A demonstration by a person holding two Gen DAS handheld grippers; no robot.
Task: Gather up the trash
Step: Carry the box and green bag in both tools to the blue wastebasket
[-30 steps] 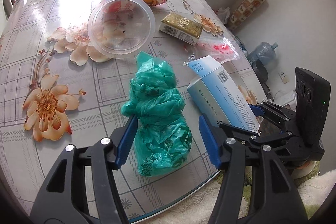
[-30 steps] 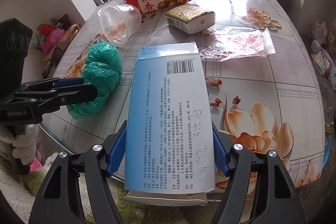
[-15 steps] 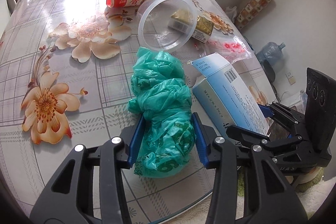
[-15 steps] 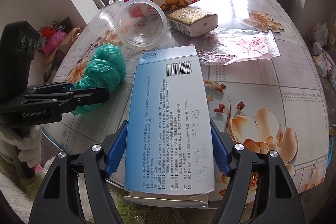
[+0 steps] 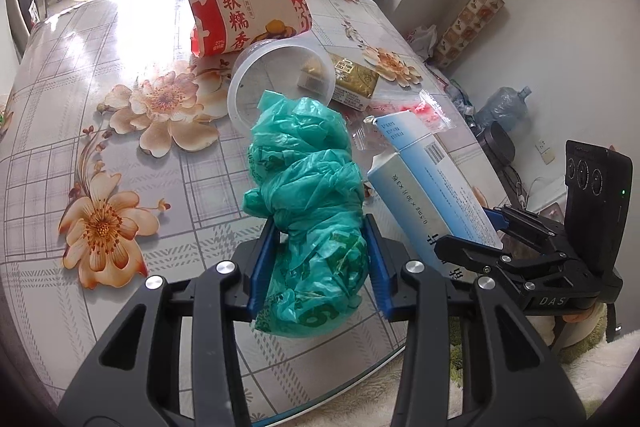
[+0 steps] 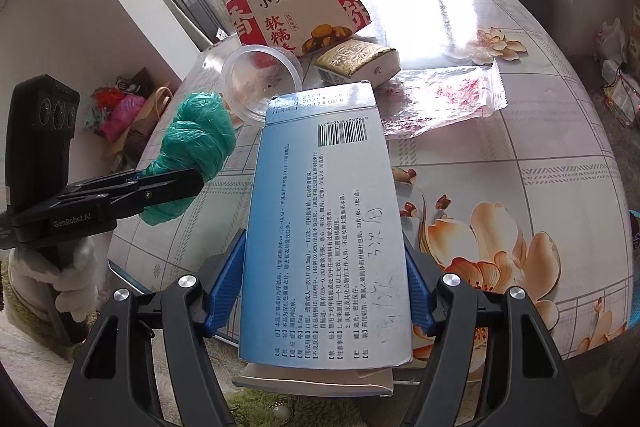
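A crumpled green plastic bag [image 5: 304,163] sits between the blue pads of my left gripper [image 5: 319,227], which is shut on its lower half just above the table's near edge. The right wrist view shows the same bag [image 6: 196,135] and the left gripper [image 6: 176,183] from the side. My right gripper [image 6: 323,243] is shut on a flat blue-and-white medicine box [image 6: 324,211] and its jaws are closing a little tighter on it. The box is tilted up over the table edge. From the left wrist, the box [image 5: 424,179] and the right gripper [image 5: 480,231] appear at the right.
On the flower-patterned table [image 5: 100,107] stand a red snack box [image 5: 240,7], a clear plastic tub [image 5: 276,79] on its side, a gold pack [image 5: 356,83] and a clear wrapper with red print [image 6: 444,95]. The table's near edge runs just below both grippers.
My left gripper's jaws closed onto the green bag and raised it slightly. The clear tub rolled right, toward the gold pack. The right gripper kept holding the box.
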